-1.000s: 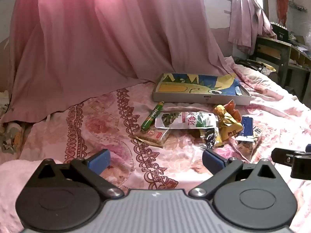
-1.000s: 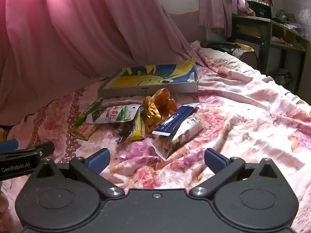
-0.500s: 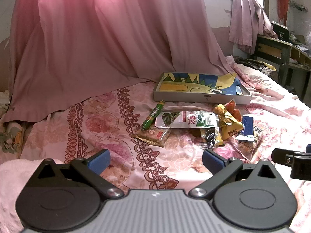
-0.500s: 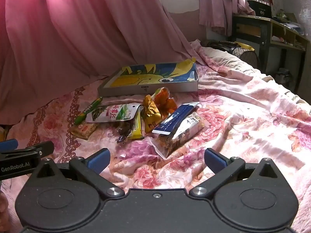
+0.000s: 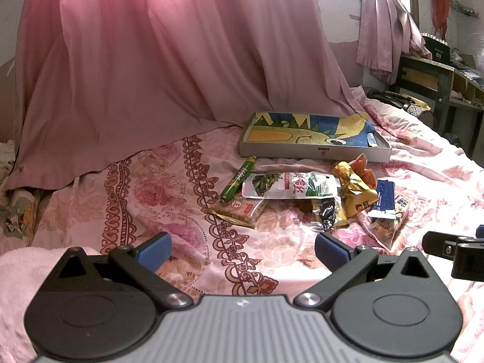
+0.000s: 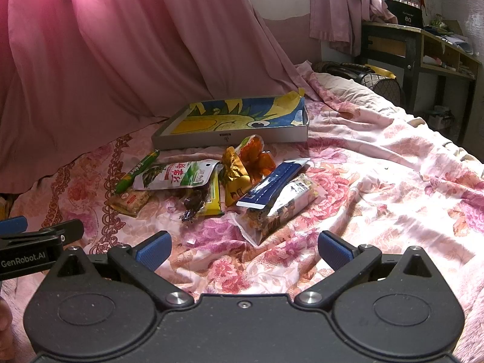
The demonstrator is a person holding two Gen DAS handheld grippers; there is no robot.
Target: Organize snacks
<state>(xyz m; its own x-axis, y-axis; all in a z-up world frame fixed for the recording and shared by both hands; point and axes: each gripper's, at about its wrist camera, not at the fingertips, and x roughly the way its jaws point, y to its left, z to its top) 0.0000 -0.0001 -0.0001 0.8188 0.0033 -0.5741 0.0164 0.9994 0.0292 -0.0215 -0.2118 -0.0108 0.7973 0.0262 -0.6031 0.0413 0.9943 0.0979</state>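
Observation:
Several snack packets lie in a pile on the floral bedspread: a green sausage stick (image 5: 239,179) (image 6: 137,171), a white-green seaweed pouch (image 5: 290,185) (image 6: 177,174), a tan cracker pack (image 5: 239,210), gold and orange wrappers (image 5: 354,181) (image 6: 245,163), a blue packet (image 5: 385,195) (image 6: 273,183) and a clear granola bag (image 6: 278,208). Behind them sits a shallow box (image 5: 311,151) (image 6: 230,140) lined with a blue-yellow picture. My left gripper (image 5: 240,246) and right gripper (image 6: 243,246) are both open and empty, held short of the pile.
A pink curtain (image 5: 151,60) drapes down onto the bed behind the box. A dark wooden desk (image 6: 417,48) stands at the far right beyond the bed's edge. A dark bag (image 6: 363,75) lies at the bed's far corner.
Both grippers have drifted slightly; the snacks sit a little nearer and lower in both views. Both stay open and nothing was touched.

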